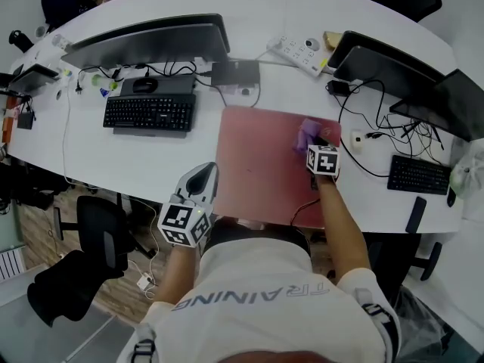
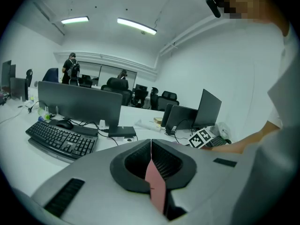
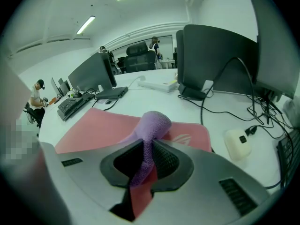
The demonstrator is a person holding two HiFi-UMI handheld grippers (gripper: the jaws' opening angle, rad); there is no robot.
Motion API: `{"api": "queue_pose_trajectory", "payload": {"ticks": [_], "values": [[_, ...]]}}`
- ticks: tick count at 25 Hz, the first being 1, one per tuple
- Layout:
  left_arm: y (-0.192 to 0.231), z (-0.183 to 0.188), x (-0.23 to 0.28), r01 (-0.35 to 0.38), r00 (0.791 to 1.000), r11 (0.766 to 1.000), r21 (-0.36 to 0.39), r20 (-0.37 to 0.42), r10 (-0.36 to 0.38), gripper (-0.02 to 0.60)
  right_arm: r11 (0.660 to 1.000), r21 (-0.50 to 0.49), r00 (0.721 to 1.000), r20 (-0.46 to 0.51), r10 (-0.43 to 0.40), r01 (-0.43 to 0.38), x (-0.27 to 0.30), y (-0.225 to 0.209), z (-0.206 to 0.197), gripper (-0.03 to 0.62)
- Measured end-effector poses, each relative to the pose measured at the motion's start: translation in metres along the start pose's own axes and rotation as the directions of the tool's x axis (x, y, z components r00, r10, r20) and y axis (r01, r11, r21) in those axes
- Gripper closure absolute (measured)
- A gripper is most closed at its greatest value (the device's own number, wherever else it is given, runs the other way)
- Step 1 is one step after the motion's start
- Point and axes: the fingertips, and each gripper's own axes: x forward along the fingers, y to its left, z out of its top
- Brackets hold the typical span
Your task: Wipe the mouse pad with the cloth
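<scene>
The red mouse pad (image 1: 257,165) lies flat on the white table (image 1: 257,21) right in front of the person, between the two workstations. That puts all of it within reach of either arm. The right gripper (image 1: 316,146) is over the pad's far right corner. Its jaws are pinched on a fold of the purple cloth (image 1: 308,132), and in the right gripper view (image 3: 151,144) the cloth (image 3: 152,125) bunches out past the tips and touches the pad (image 3: 93,128). Gripping it by a fold near the middle probably leaves a soft wad ahead of the jaws, so fabric rather than hard plastic rubs the surface. Starting in a corner suits strokes across the rest of the pad, most of which looks untouched from here. A white mouse (image 1: 357,141) sits on the table just beside the pad's right edge, off it and out of the cloth's way. The left gripper (image 1: 208,174) is near the pad's left edge at the front of the table. Its jaws (image 2: 151,146) are drawn together on nothing definite, and a pink sliver in the slit is most likely the pad seen beyond. From there it could press down and stop the pad sliding, though no contact can be made out.
</scene>
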Motion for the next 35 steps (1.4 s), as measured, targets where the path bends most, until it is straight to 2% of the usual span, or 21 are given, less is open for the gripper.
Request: {"api": "queue_pose_trajectory", "payload": {"ticks": [9, 14, 18, 22, 26, 30, 35], "values": [[-0.061, -0.003, 0.02, 0.033, 0.999, 0.999, 0.027, 0.003, -0.034, 0.549, 0.998, 0.017, 0.998, -0.003, -0.061, 0.061, -0.034, -0.084, -0.025, 0.516], [-0.079, 0.001, 0.023, 0.051, 0.999, 0.997, 0.051, -0.005, -0.05, 0.549, 0.996, 0.046, 0.997, 0.006, -0.075, 0.074, -0.043, -0.104, -0.033, 0.516], [-0.077, 0.004, 0.018, 0.058, 0.998, 0.996, 0.068, -0.007, -0.057, 0.549, 0.995, 0.077, 0.995, 0.069, -0.067, 0.061, -0.06, -0.098, -0.021, 0.517], [-0.06, 0.007, 0.008, 0.063, 0.998, 0.996, 0.067, -0.005, -0.062, 0.549, 0.997, 0.07, 0.987, 0.159, -0.031, 0.02, -0.088, -0.058, 0.003, 0.516], [-0.034, 0.014, -0.006, 0.067, 0.998, 0.995, 0.07, 0.005, -0.068, 0.549, 0.998, 0.044, 0.976, 0.213, 0.033, -0.044, -0.105, 0.005, 0.023, 0.517], [0.002, 0.011, -0.029, 0.053, 0.998, 0.997, 0.055, 0.014, -0.054, 0.549, 0.992, -0.028, 0.968, 0.218, 0.123, -0.12, -0.105, 0.086, 0.034, 0.517], [0.055, 0.001, -0.066, 0.007, 1.0, 1.0, 0.024, 0.015, -0.008, 0.549, 0.967, -0.098, 0.951, 0.185, 0.248, -0.233, -0.089, 0.191, 0.036, 0.517]]}}
